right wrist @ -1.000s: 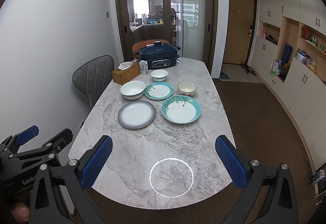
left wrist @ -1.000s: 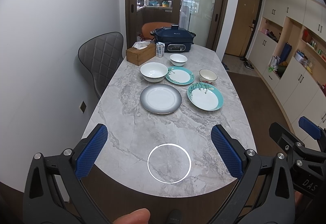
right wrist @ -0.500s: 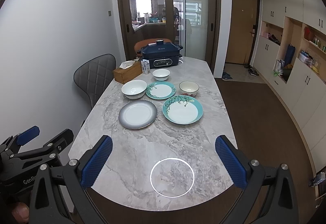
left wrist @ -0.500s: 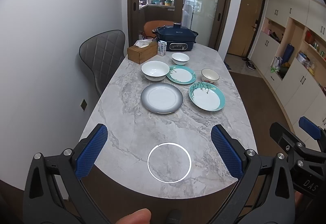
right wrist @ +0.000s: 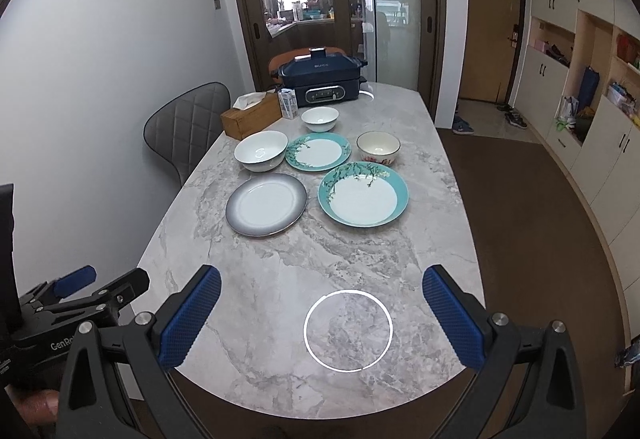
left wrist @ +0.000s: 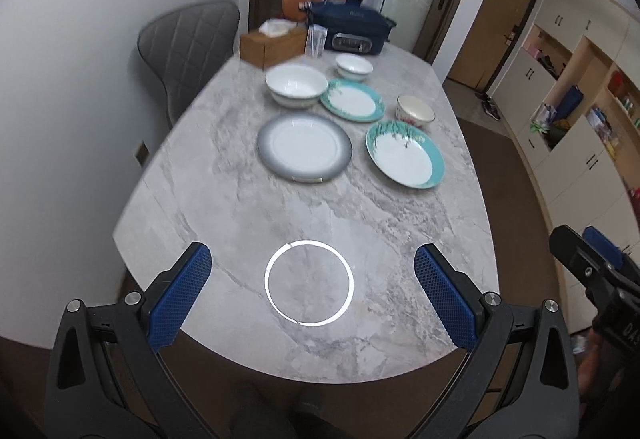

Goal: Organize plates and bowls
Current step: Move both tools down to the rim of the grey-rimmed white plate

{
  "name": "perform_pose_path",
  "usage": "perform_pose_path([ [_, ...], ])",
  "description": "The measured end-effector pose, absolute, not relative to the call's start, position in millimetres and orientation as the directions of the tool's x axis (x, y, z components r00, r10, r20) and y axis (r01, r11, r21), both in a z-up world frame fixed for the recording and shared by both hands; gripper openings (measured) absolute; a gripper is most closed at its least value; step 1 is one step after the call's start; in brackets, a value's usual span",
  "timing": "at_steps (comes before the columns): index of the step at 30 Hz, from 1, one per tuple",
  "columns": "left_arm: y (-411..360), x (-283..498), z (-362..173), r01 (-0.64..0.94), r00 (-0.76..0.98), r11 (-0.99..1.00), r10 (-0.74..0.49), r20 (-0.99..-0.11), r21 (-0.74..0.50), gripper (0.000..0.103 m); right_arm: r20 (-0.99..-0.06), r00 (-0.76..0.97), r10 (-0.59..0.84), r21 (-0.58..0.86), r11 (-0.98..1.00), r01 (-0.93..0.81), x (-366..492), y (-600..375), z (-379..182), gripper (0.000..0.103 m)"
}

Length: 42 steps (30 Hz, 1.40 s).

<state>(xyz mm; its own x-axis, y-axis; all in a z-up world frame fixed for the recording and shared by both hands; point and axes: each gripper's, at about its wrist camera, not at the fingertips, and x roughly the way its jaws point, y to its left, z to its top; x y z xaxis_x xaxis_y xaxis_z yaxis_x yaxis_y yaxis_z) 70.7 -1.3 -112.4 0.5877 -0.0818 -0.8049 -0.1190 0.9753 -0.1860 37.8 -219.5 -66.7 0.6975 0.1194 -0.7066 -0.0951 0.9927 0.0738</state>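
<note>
While both tools hang over the near end of the marble bench (right wrist: 360, 251), the left gripper (left wrist: 312, 293) and right gripper (right wrist: 320, 313) have fingers spread wide, holding nothing. Mid-bench: grey-rimmed plate (right wrist: 266, 204) beside the large teal plate (right wrist: 363, 194), apart. Behind them, left to right: large white bowl (right wrist: 261, 151), small teal plate (right wrist: 318, 151), patterned bowl (right wrist: 378, 147). A small white bowl (right wrist: 319, 118) sits further back, near the tissue box (right wrist: 251, 115) and blue cooker (right wrist: 322, 79).
</note>
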Motion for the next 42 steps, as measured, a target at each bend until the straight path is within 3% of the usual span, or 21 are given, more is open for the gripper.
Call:
perform_pose_path([
  [6,34,134,-185,-0.17,0.507,0.936,-0.186,-0.842,-0.308,0.102,-0.758,0.579,0.302,0.285,0.951,-0.123,104,-246,-128,0.103],
  [14,69,275,-222,-0.036,0.578,0.886,-0.359,-0.732,-0.463,0.102,-0.753,0.496,0.433,0.447,0.889,-0.098,244,-257,-167,0.103],
  [18,81,368,-260,-0.078,0.372,0.879,-0.412,-0.832,-0.47,0.101,-0.75,0.462,0.473,0.48,0.87,-0.112,313,-250,-177,0.102],
  [23,125,426,-298,-0.168,0.357,0.873,-0.379,-0.853,-0.458,0.101,-0.729,0.379,0.57,0.558,0.816,-0.154,378,-240,-212,0.1],
  [28,141,457,-335,-0.183,0.289,0.908,-0.318,-0.903,-0.378,0.101,-0.728,0.276,0.628,0.585,0.778,-0.228,431,-220,-247,0.087],
  [31,140,459,-349,-0.166,0.294,0.912,-0.318,-0.902,-0.375,0.101,-0.728,0.177,0.662,0.601,0.74,-0.302,455,-201,-270,0.074],
  [32,138,458,-354,-0.152,0.294,0.909,-0.335,-0.895,-0.389,0.1,-0.733,0.15,0.663,0.598,0.734,-0.323,462,-195,-277,0.07],
  [36,136,462,-388,-0.153,0.227,0.908,-0.352,-0.908,-0.391,0.072,-0.762,0.106,0.639,0.576,0.744,-0.34,482,-182,-305,0.065],
  [42,151,466,-388,-0.171,0.267,0.899,-0.351,-0.897,-0.403,0.072,-0.8,0.075,0.595,0.551,0.778,-0.302,485,-184,-331,0.061],
])
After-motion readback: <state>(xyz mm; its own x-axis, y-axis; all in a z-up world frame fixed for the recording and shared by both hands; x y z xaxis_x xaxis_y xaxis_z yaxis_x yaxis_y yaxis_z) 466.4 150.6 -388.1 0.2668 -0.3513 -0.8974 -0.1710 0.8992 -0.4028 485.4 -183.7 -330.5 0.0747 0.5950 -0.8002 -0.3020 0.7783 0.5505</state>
